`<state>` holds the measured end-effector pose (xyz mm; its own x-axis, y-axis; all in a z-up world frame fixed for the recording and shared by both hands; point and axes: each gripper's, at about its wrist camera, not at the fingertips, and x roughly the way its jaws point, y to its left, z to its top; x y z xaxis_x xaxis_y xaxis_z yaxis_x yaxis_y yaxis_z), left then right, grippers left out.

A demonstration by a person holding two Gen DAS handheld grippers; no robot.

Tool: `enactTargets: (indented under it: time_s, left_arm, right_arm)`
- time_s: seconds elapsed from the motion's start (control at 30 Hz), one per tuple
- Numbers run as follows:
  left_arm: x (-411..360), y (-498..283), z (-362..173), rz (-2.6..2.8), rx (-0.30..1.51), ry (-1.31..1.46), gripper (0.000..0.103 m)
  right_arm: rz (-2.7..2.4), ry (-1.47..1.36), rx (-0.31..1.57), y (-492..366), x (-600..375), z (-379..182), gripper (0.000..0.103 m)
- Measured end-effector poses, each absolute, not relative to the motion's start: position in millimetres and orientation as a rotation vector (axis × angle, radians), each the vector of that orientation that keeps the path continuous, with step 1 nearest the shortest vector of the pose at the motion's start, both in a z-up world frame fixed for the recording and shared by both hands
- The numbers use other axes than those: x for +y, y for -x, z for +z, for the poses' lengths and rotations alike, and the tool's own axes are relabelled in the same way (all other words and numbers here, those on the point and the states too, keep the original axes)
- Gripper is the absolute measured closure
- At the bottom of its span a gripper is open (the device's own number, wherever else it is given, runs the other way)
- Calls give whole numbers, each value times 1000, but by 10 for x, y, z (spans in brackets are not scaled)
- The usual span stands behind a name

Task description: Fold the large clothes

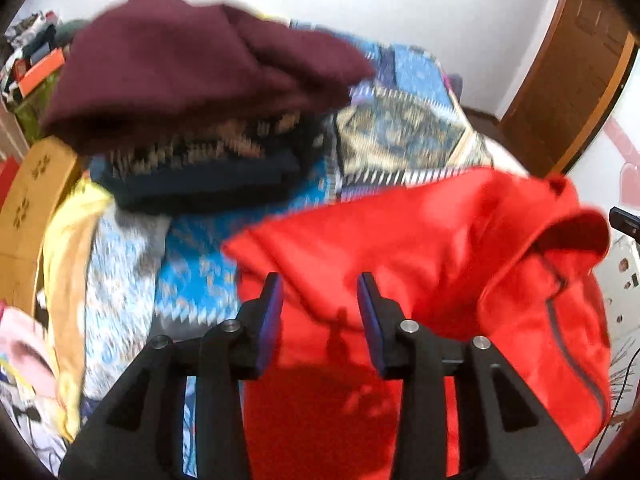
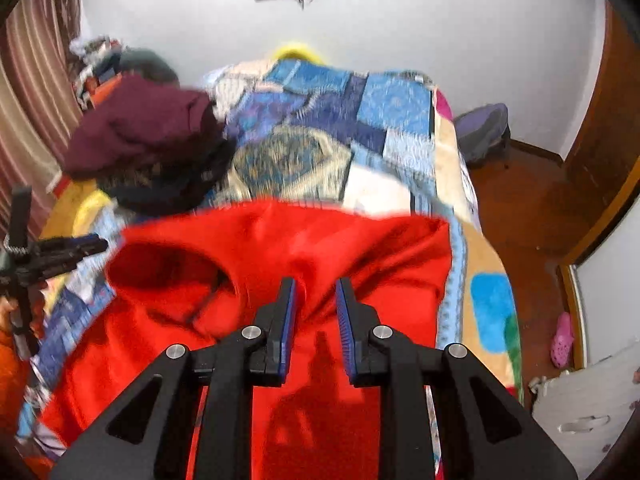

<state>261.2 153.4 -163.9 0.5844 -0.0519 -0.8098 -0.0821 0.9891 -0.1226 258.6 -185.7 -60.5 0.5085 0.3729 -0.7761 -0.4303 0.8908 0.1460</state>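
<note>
The red garment (image 2: 280, 248) lies spread on the bed (image 2: 400, 108) for folding; left gripper (image 1: 320, 292) and right gripper (image 2: 316, 296) hover above it, jaws parted, holding nothing.

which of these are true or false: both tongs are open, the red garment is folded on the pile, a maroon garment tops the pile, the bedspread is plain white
1. Both the left tongs and right tongs are open. True.
2. The red garment is folded on the pile. False: it lies rumpled on the bedspread, apart from the pile.
3. A maroon garment tops the pile. True.
4. The bedspread is plain white. False: it is a blue patterned patchwork.
</note>
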Motion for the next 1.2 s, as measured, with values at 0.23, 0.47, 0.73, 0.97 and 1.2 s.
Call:
enactTargets:
  time_s: [0.23, 0.47, 0.73, 0.97, 1.2]
  left_arm:
    - [1313, -3173, -1434, -64, 890, 137, 56]
    - [1000, -3750, -1777, -114, 990, 57, 56]
    - [728, -3687, -2210, -219, 1099, 51, 56]
    - [447, -3288, -2444, -245, 1136, -138, 45]
    - [641, -2970, -2438, -181, 1110, -17, 39]
  right_arm:
    - [541, 18, 894, -2986, -1609, -443, 58]
    - [576, 1, 1054, -3402, -1258, -897, 58]
    - [430, 55, 1202, -3530, -1587, -1436, 58]
    - [391, -26, 1229, -3123, -2196, -1532, 58]
    - [371, -93, 1219, -2864, -2389, -1552, 47]
